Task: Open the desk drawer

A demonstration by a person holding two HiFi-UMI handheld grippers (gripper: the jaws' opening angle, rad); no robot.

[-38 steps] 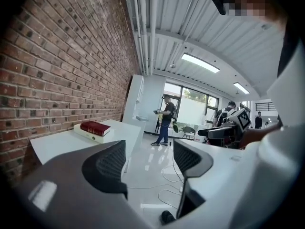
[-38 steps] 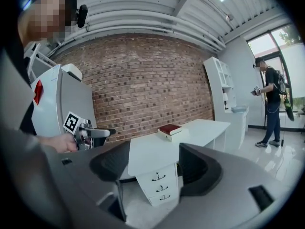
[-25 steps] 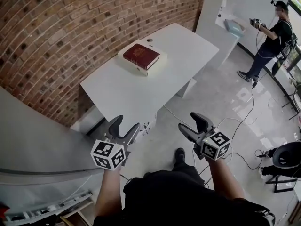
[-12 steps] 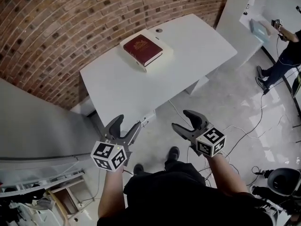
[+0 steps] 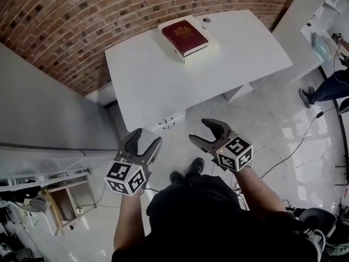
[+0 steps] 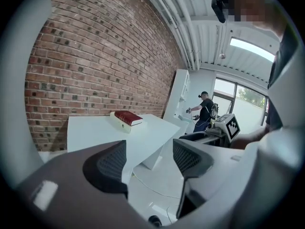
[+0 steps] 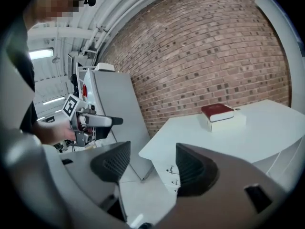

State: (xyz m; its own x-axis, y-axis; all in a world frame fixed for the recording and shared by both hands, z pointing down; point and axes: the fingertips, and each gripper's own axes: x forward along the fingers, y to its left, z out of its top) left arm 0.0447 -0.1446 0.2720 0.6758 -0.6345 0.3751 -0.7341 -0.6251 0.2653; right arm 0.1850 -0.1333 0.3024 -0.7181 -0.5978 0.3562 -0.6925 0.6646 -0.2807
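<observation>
Hovering side by side, the left gripper (image 5: pixel 143 140) and right gripper (image 5: pixel 197 129) hold their jaws apart and empty, the shut drawer (image 5: pixel 169 121) under the white worktop (image 5: pixel 147 75) ahead of them

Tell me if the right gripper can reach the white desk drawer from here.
Probably yes, once it moves forward: the right gripper has its jaws apart and empty, and only floor lies between it and the white desk drawer.

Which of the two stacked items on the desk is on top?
The dark red book; it lies on the larger cream-white item, whose edges jut out beneath it.
</observation>
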